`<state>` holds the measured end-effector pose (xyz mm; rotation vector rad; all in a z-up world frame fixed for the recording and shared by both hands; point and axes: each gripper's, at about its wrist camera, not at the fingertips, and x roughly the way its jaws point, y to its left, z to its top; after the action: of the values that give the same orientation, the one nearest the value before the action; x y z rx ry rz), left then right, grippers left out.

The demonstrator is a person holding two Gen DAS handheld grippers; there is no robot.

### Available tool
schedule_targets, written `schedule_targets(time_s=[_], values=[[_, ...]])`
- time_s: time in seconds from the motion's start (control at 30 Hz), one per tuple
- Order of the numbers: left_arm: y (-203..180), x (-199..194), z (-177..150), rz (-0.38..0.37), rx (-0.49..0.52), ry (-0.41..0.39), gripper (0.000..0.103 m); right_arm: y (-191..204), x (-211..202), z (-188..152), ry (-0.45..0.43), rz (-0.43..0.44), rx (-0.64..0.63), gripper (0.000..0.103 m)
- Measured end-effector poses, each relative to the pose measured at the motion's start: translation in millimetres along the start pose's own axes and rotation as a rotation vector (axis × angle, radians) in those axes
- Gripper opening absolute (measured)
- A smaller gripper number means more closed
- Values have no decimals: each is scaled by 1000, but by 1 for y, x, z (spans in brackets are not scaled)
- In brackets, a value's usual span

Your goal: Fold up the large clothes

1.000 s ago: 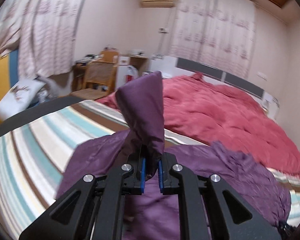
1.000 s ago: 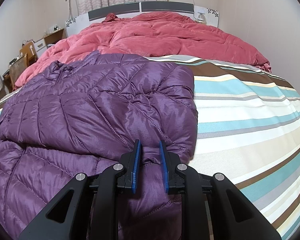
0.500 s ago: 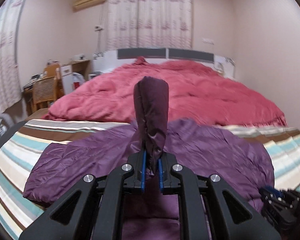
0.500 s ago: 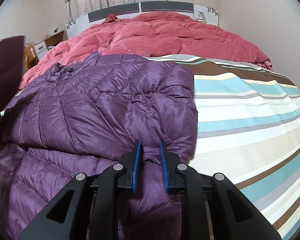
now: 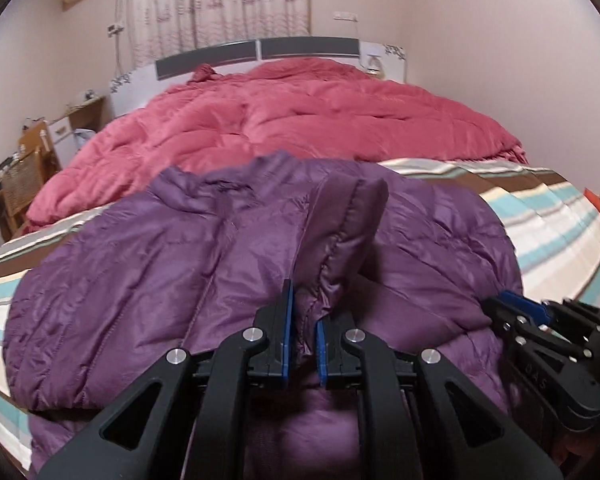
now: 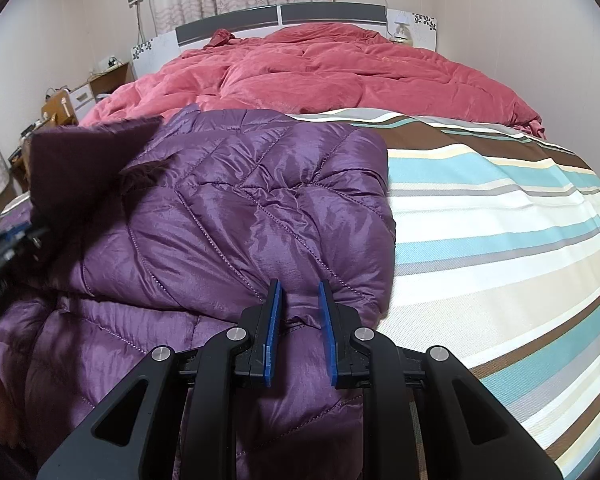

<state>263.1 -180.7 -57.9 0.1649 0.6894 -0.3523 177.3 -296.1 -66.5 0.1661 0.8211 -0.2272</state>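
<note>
Risk first: we hold a purple jacket [image 5: 140, 280] spread on the striped bed [image 6: 500, 240], and the slick quilted shell could slide out of either grip if we pull too hard. Our left hand-held gripper [image 5: 302, 334] is clamped on a bunched sleeve [image 5: 340, 232], which stands up in front of its jaws over the jacket's middle; only a thin pinch of fabric sits between the pads, so a tug sideways may free it and let the sleeve flop back unfolded. Our right hand-held gripper [image 6: 300, 320] is closed on a fold near the jacket's right edge, jaws a little apart around the padding, and it seems to pin that side down; if it lifts, the folded flap beneath could spring open. Puffy filling may also keep the sleeve from lying flat. Around us, a red duvet [image 6: 320, 68] lies heaped just beyond the collar, close enough to snag the jacket if it is pushed forward. Chair [image 5: 24, 176] and desk [image 6: 112, 76] stand well apart at the left wall, out of our way.
</note>
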Motion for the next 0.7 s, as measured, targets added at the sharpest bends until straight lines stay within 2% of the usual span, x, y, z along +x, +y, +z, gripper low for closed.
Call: schedule_targets(time_s=[0.1, 0.13, 0.2, 0.23, 0.27, 0.37, 0.43, 0.5, 0.6, 0.7], values=[[-7, 3, -5, -27, 18, 33, 17, 0, 0, 0, 1, 2, 1, 19], [-6, 3, -6, -41, 16, 37, 23, 0, 0, 0, 0, 3, 2, 19], [-6, 1, -5, -64, 12, 45, 40, 0, 0, 0, 0, 8, 7, 18], [-6, 0, -6, -74, 10, 48, 58, -1, 0, -1, 1, 9, 8, 19], [-6, -6, -7, -95, 9, 38, 64, -1, 0, -1, 1, 10, 9, 19], [-2, -21, -9, -126, 11, 9, 70, -1, 1, -1, 0, 6, 6, 18], [10, -38, -11, -156, -30, -11, 71, -1, 1, -1, -1, 1, 1, 18], [28, -46, -11, -148, -58, -29, 76, -1, -1, -1, -2, 1, 0, 18], [65, -60, -14, -74, -105, -53, 76, 2, -14, 5, -21, 3, -13, 18], [113, -59, -15, 36, -186, -46, 76, 22, -34, 21, -73, 52, -62, 18]])
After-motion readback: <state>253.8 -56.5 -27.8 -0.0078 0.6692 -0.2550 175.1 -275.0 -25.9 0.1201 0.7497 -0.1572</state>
